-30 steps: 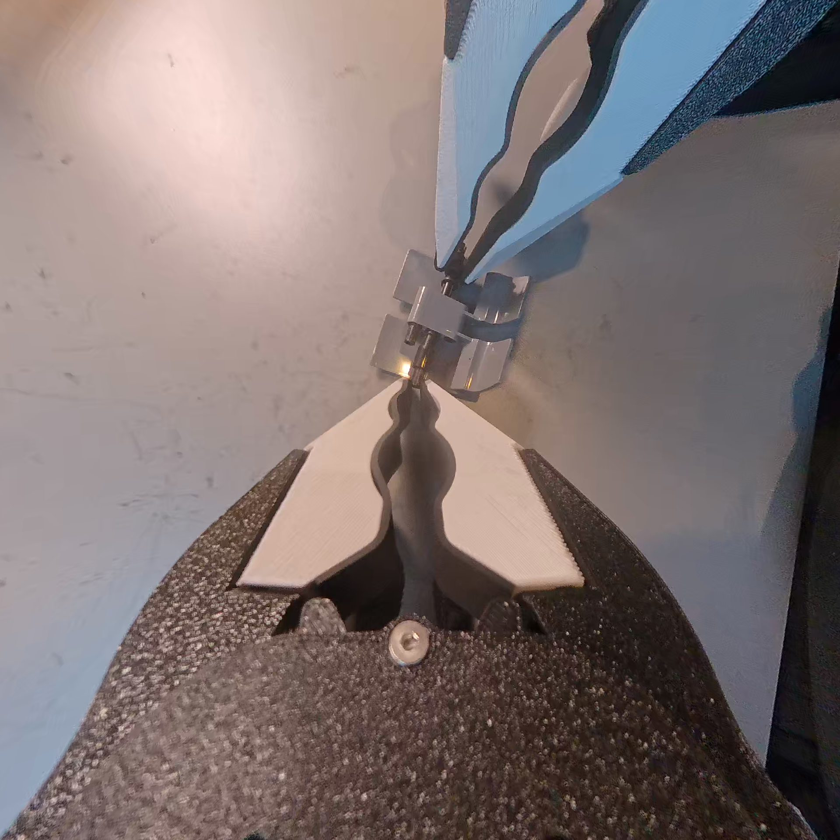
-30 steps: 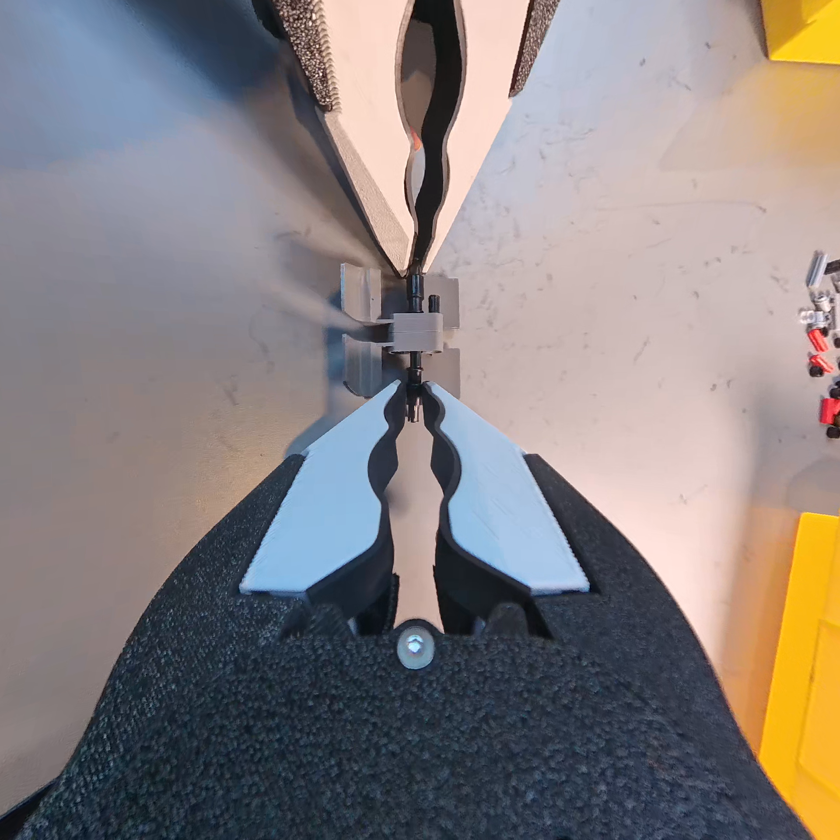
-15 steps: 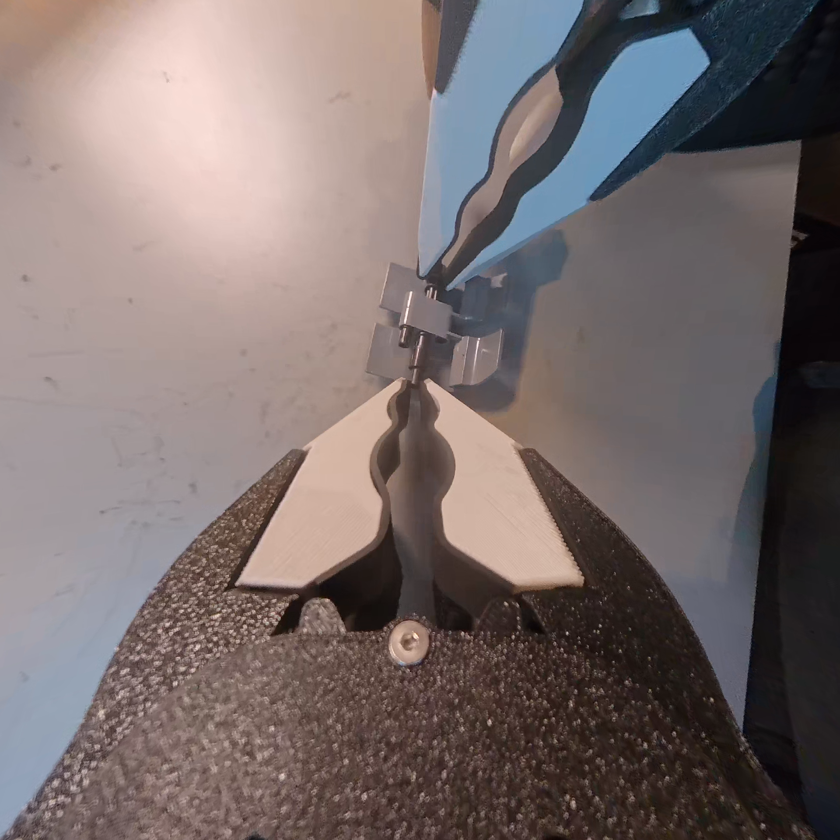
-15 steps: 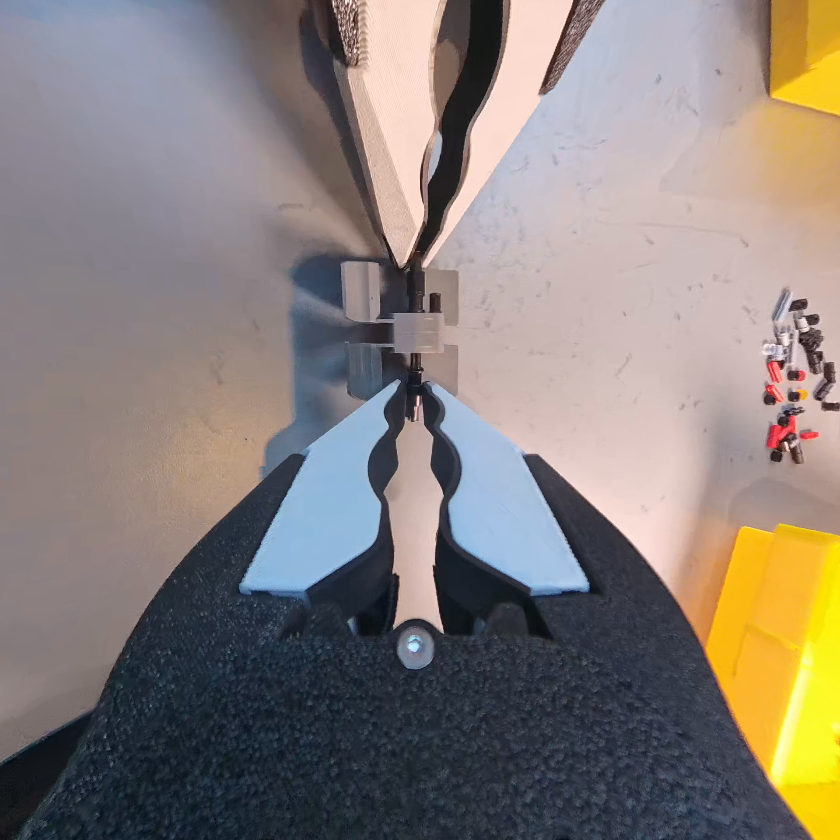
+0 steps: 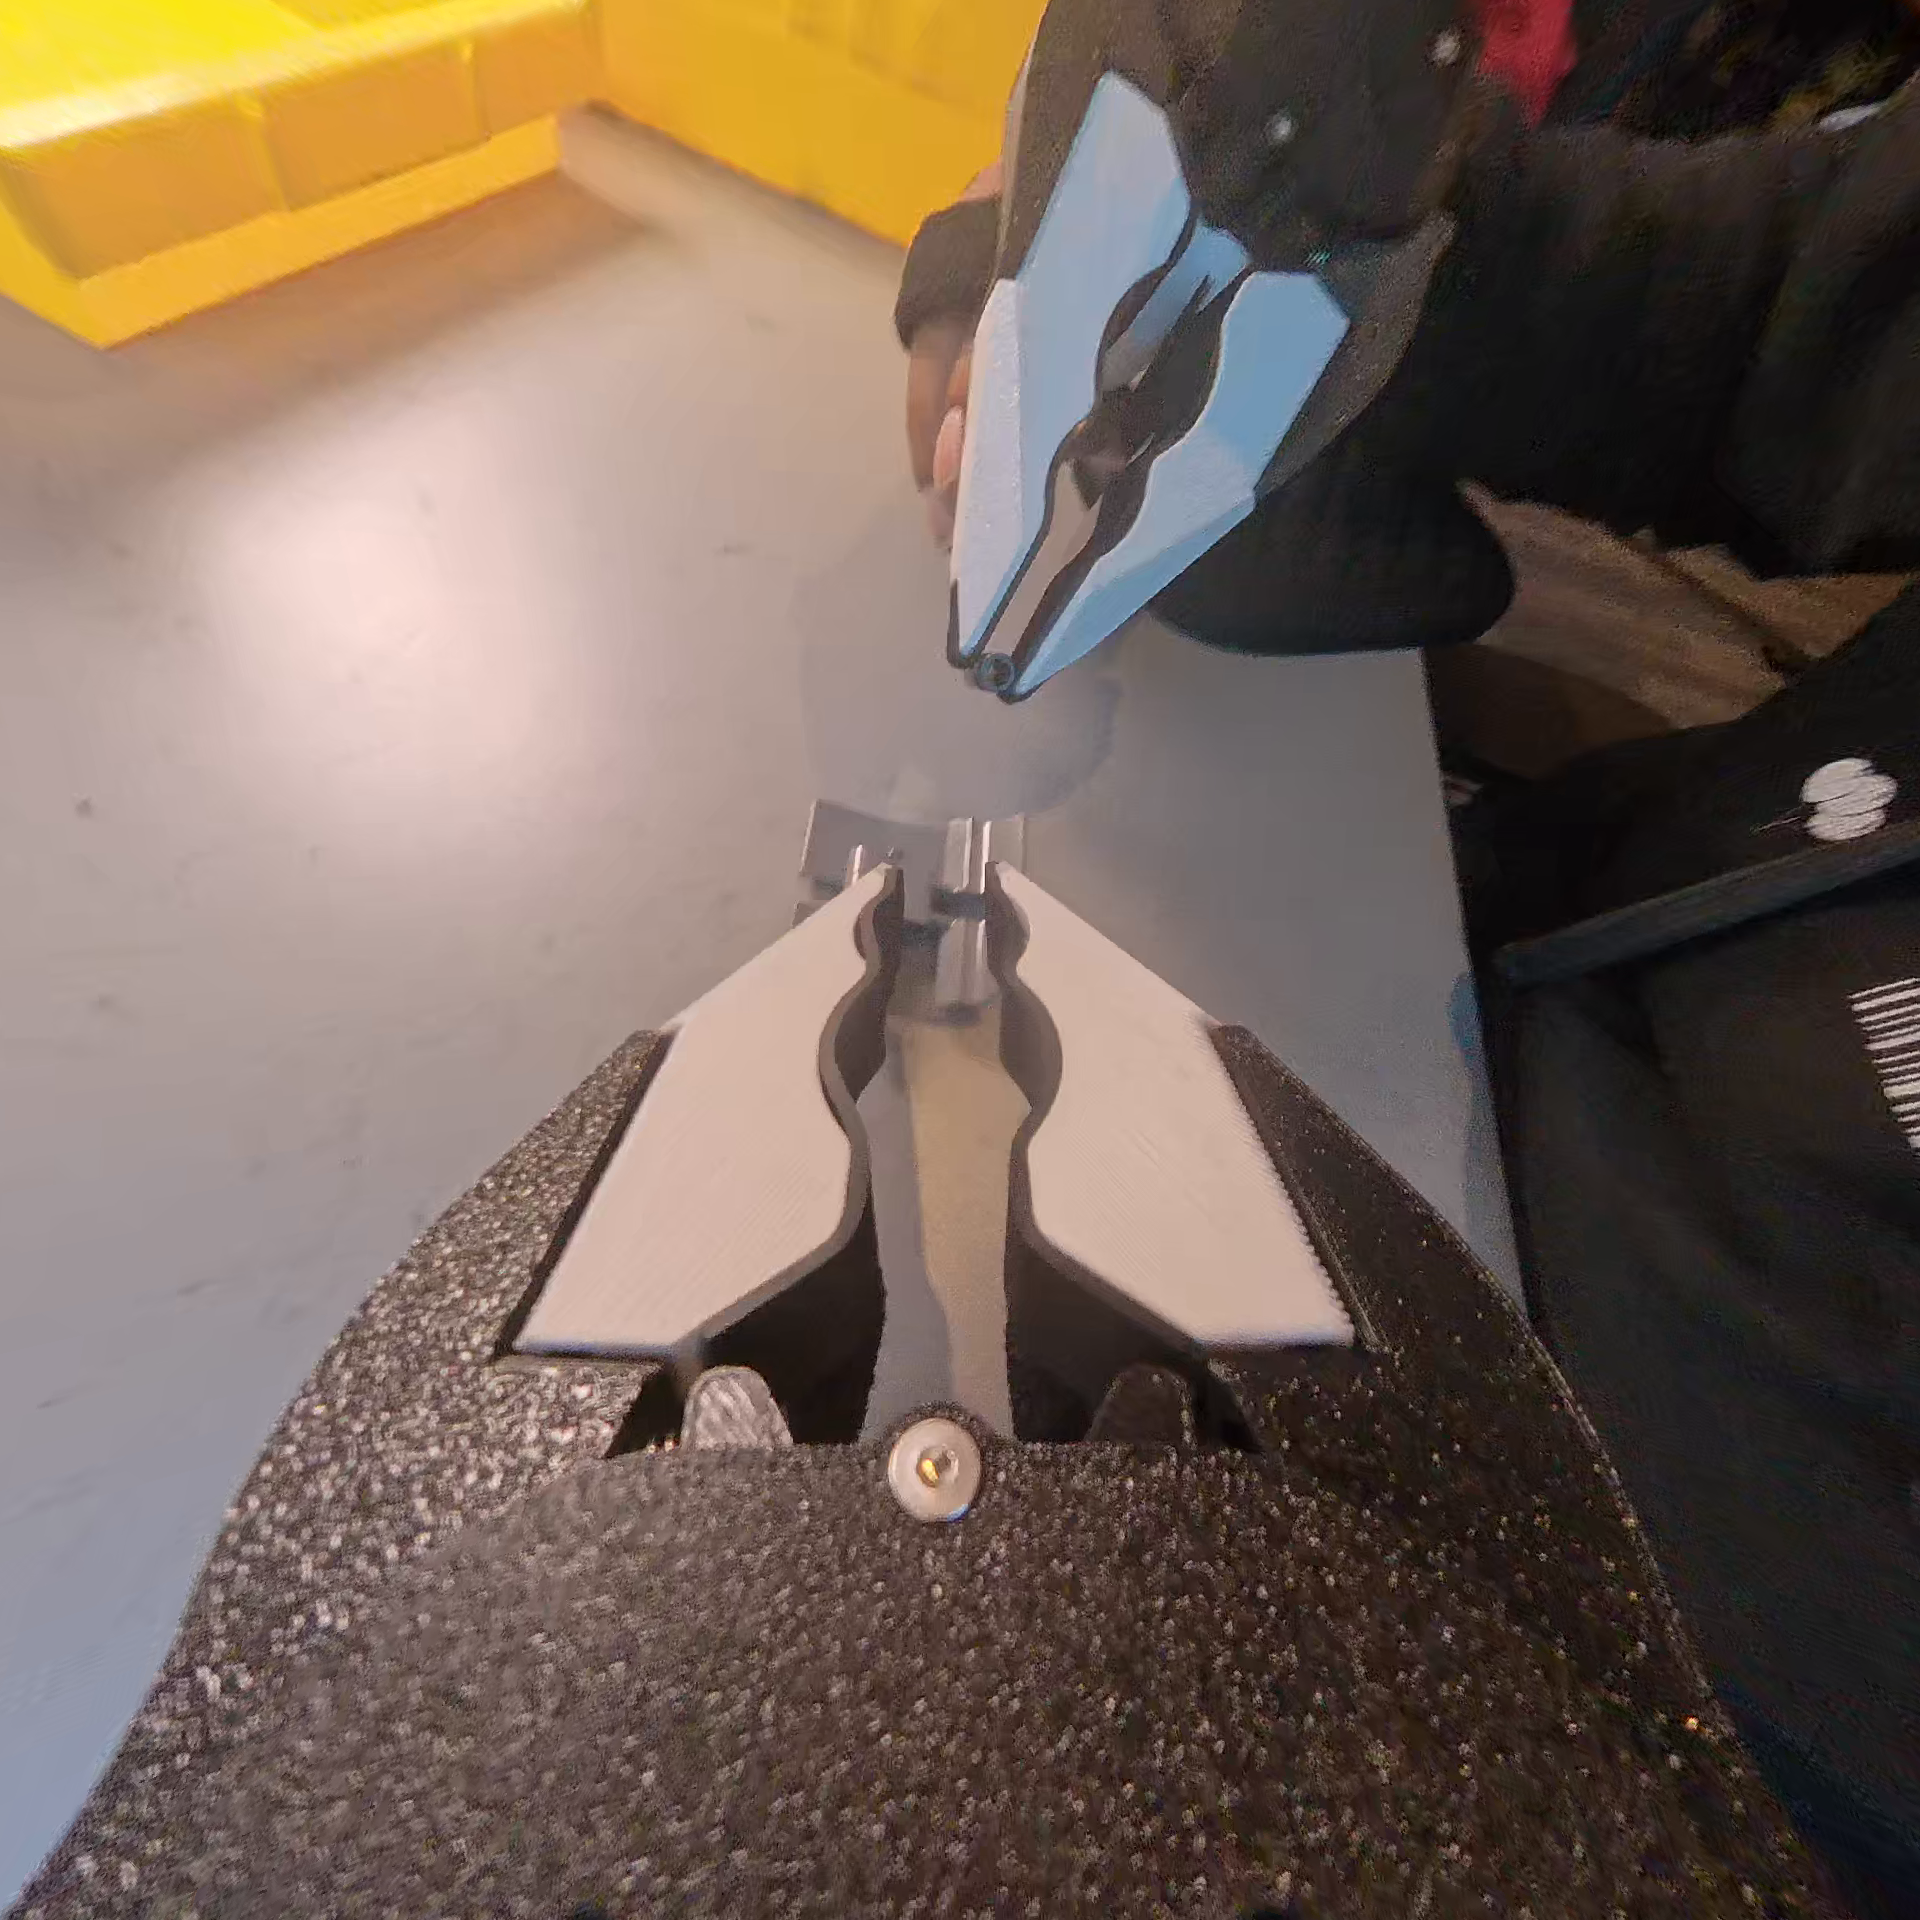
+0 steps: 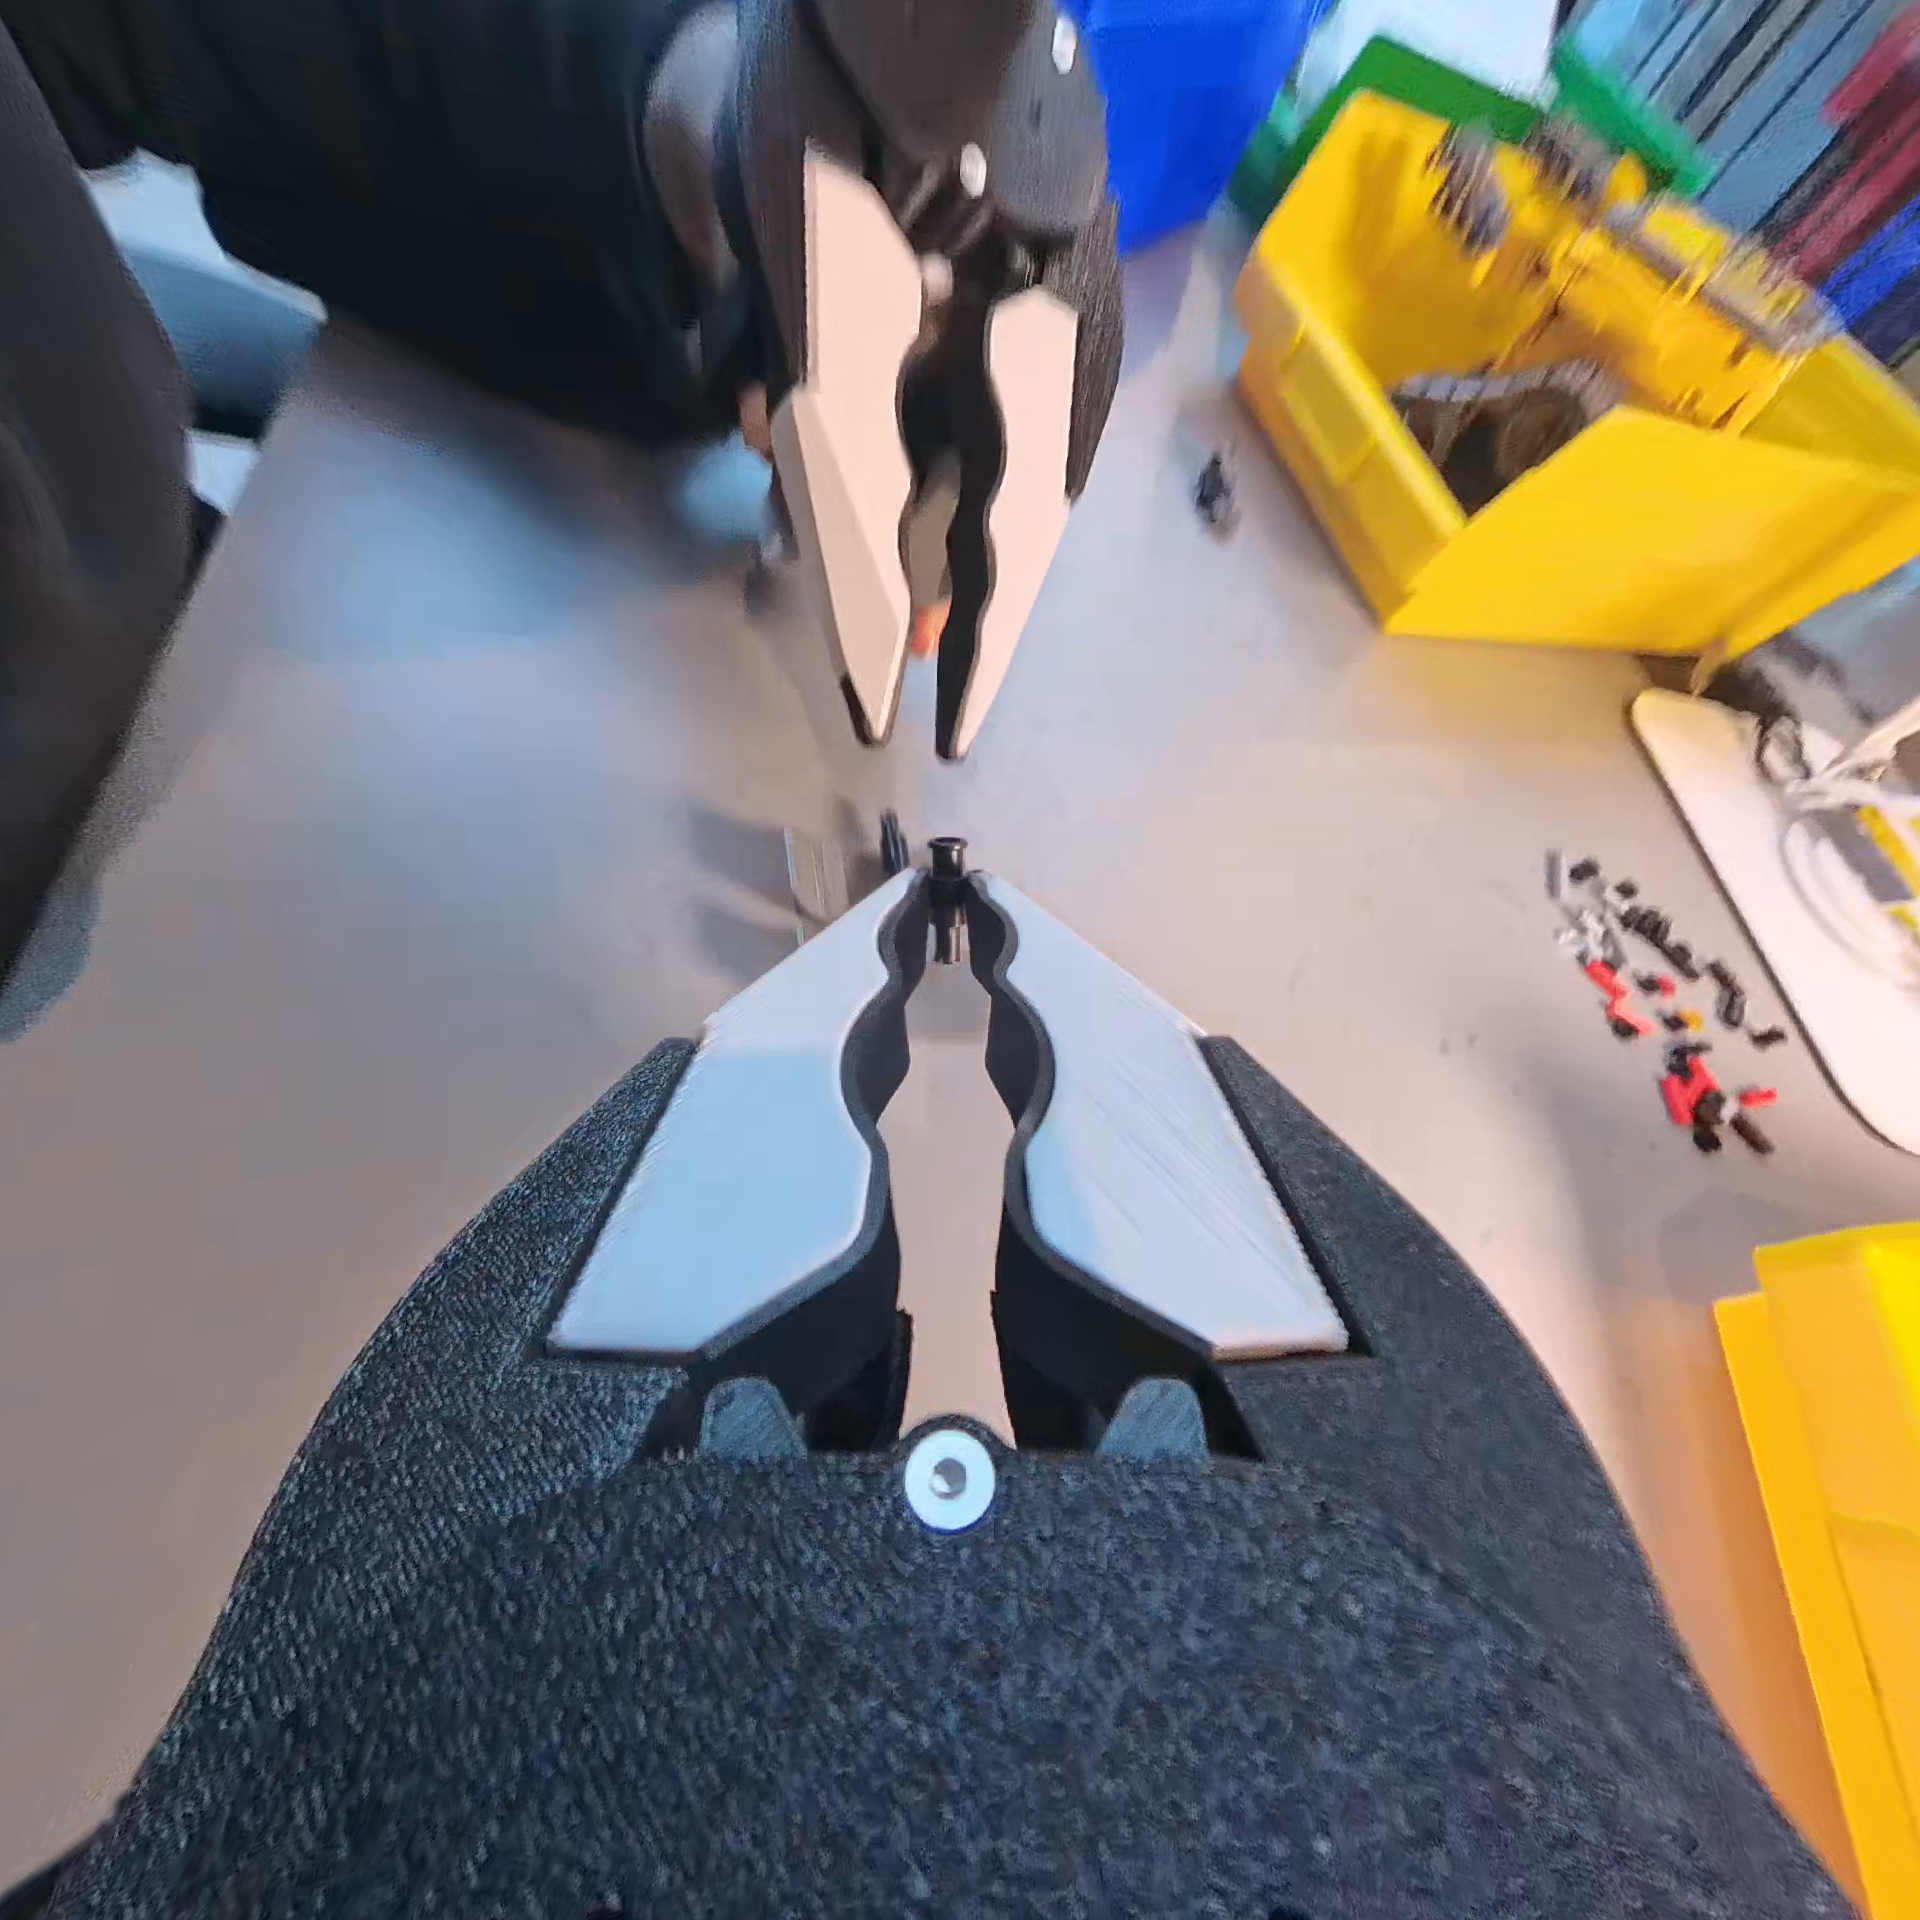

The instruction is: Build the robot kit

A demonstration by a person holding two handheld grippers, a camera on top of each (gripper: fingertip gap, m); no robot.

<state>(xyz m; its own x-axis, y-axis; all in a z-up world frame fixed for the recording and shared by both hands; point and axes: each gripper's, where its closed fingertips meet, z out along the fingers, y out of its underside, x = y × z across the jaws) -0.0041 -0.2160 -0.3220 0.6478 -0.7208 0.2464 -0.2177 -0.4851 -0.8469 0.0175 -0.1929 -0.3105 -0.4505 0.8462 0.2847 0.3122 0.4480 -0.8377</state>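
Two grippers in view, both lifted off the table (image 5: 416,727). Landmark: the grey part (image 5: 956,935), lying flat on the table.

- Right gripper (image 6: 943,883): jaws closed almost to touching, pinching a black pin (image 6: 945,857) by its lower half. The head sticks out past the tips. It hangs above and just beyond the grey part.
- Left gripper (image 5: 940,878): jaws a narrow gap apart, holding nothing. It is just short of the grey part, which I see through the gap, not clamped.
- Loose red and black bits (image 6: 1662,997) lie well right of the grey part, with a yellow bin (image 6: 1558,436) beyond them.

Handling note (my judgement): the pin is held on a short length only, so I would keep the squeeze steady and avoid twisting the wrist, or it may pivot in the tips.

Hard to read: both views are motion-blurred. The grey part's shape and any holes are smeared. From the right wrist view only its edge shows, beside the tips. The pin's lower end is lost in the dark jaw lining.
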